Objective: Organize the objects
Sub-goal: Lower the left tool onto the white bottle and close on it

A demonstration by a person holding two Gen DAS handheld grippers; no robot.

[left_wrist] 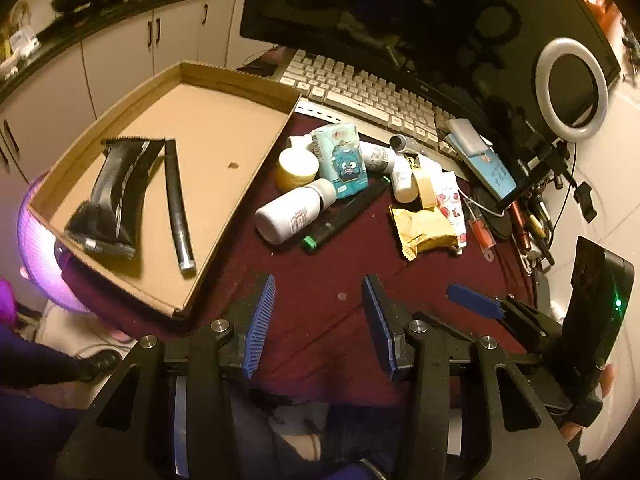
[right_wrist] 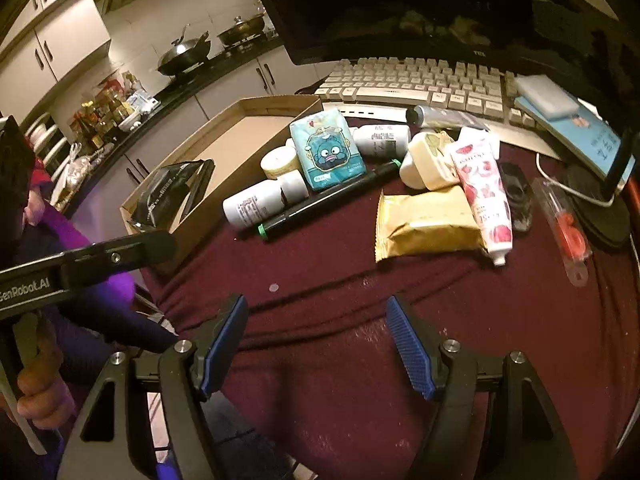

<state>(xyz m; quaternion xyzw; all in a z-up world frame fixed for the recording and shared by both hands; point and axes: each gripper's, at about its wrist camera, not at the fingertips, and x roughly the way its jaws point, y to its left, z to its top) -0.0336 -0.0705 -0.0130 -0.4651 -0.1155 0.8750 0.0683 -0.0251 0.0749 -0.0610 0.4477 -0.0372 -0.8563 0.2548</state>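
Note:
A shallow cardboard box at the left holds a black pouch and a black tube. A pile lies on the maroon cloth: a white bottle, a teal tissue pack, a black marker, a yellow jar, a gold packet, a floral tube. My left gripper and right gripper are open and empty, near the front edge.
A keyboard and a dark monitor stand behind the pile. A ring light, a phone, pens and cables crowd the right side. Kitchen cabinets lie beyond the box.

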